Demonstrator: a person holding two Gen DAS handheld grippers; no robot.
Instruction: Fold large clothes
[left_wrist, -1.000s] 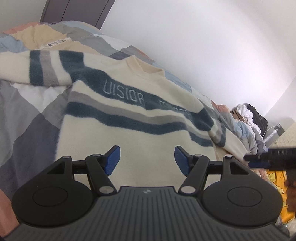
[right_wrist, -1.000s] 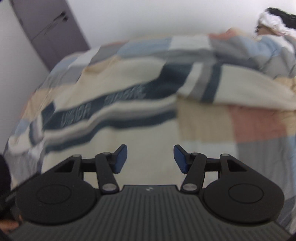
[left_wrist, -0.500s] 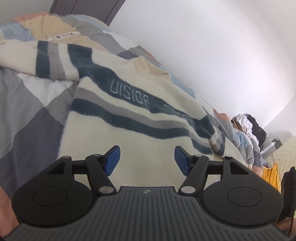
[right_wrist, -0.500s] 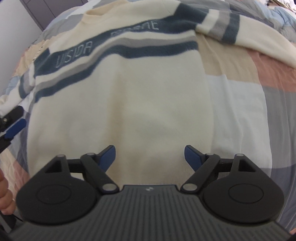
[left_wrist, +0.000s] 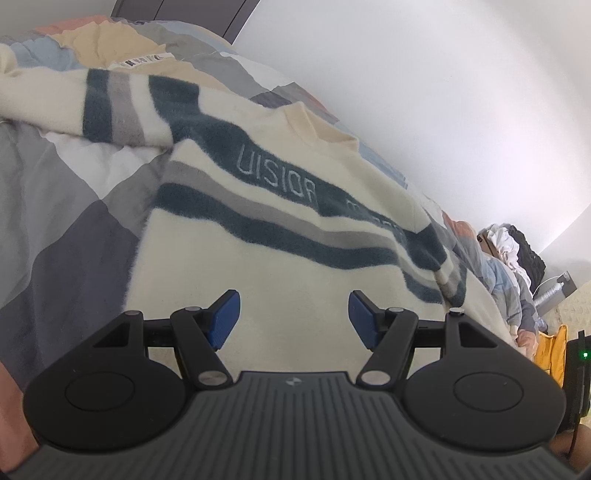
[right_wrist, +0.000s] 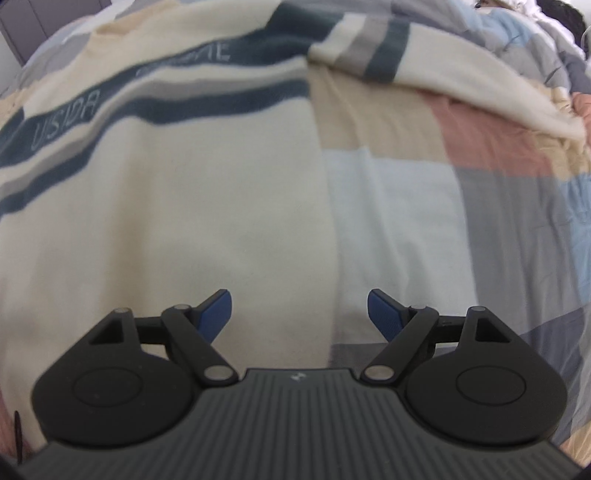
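Observation:
A cream sweater (left_wrist: 280, 266) with dark teal and grey stripes and pale lettering lies spread flat on a patchwork bed cover (left_wrist: 66, 221). My left gripper (left_wrist: 294, 314) hovers over the sweater's lower body, open, nothing between its blue pads. In the right wrist view the same sweater (right_wrist: 177, 206) fills the left half, one striped sleeve (right_wrist: 424, 70) stretching out to the upper right. My right gripper (right_wrist: 298, 312) points steeply down over the sweater's right side edge near the hem, open wide and empty.
The patchwork cover (right_wrist: 498, 206) in grey, white, pink and beige runs beyond the sweater. A white wall (left_wrist: 424, 92) borders the bed's far side. A heap of clothes (left_wrist: 513, 247) and a yellow item (left_wrist: 550, 343) lie past the bed's end.
The right gripper has tipped downward and dropped closer to the sweater, and its jaws have spread wider. The left view has barely shifted, with a slight roll.

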